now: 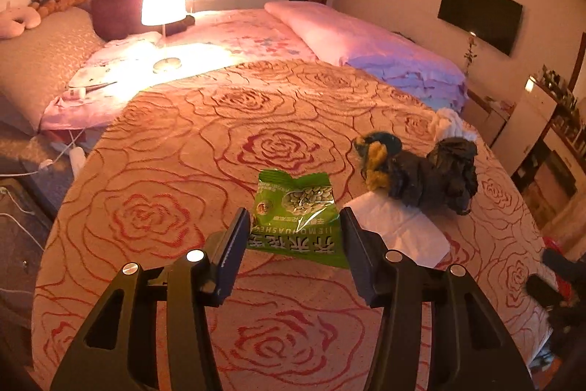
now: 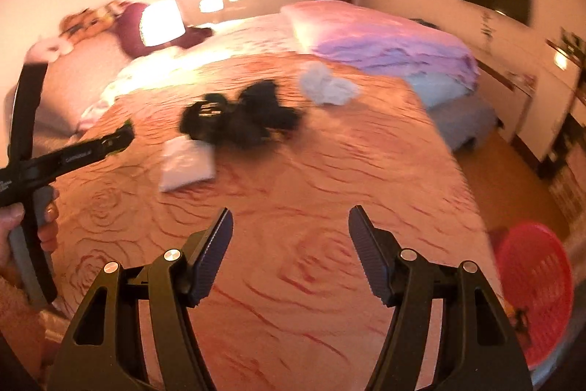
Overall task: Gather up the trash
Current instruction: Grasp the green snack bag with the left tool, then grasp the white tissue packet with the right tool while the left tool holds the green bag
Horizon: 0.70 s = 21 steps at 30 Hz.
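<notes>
Left wrist view: left gripper [image 1: 295, 226] clamped on green snack packet [image 1: 298, 211], near-centre of bed cover [image 1: 175, 149]. Packet looks light, crinkly, slick foil; the pinch is across its width at the near end. Long axis runs near-to-far, torn end far.

Right wrist view: right gripper [image 2: 291, 226] apart, empty. Packet barely visible, far left; red basket [image 2: 534, 292] near right.

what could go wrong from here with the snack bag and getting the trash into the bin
1. The left tongs hold the green snack bag only by its lower edges; the thin, crinkly foil could slip out on the way.
2. The red bin sits off the far side of the bed, so a long carry may drop it.
3. The white tissue lies right beside the bag and could get dragged along.
</notes>
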Tool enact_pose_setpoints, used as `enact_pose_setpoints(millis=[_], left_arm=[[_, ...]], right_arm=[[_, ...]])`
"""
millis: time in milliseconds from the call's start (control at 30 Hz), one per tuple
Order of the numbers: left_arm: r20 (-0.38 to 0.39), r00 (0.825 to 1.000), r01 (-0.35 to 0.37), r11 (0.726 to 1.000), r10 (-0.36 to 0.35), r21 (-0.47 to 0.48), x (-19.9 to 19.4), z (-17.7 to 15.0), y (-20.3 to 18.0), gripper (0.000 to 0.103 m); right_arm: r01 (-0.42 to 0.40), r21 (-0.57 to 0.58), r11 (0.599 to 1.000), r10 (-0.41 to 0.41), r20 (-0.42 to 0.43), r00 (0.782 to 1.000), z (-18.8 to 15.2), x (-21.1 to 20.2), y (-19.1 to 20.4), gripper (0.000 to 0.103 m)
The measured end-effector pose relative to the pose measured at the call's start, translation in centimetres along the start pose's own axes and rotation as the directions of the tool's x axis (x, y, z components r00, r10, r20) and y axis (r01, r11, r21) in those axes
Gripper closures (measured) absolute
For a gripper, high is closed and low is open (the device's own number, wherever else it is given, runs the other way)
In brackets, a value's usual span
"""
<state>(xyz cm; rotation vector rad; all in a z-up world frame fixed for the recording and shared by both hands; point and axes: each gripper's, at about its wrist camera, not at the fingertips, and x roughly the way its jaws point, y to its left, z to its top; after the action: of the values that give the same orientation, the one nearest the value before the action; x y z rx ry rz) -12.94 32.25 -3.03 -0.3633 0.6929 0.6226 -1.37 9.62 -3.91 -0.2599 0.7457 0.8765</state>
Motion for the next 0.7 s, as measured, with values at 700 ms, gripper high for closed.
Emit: enact_pose_setpoints(millis=[700], left_arm=[[0.026,1.000,-0.003,0.997,0.005,-0.072,-0.5,0.7,2.9,0.054]], right_arm=[[-0.152,-0.161,0.975,0.126,-0.162,0.979,4.5,9.3,8.4,0.051]])
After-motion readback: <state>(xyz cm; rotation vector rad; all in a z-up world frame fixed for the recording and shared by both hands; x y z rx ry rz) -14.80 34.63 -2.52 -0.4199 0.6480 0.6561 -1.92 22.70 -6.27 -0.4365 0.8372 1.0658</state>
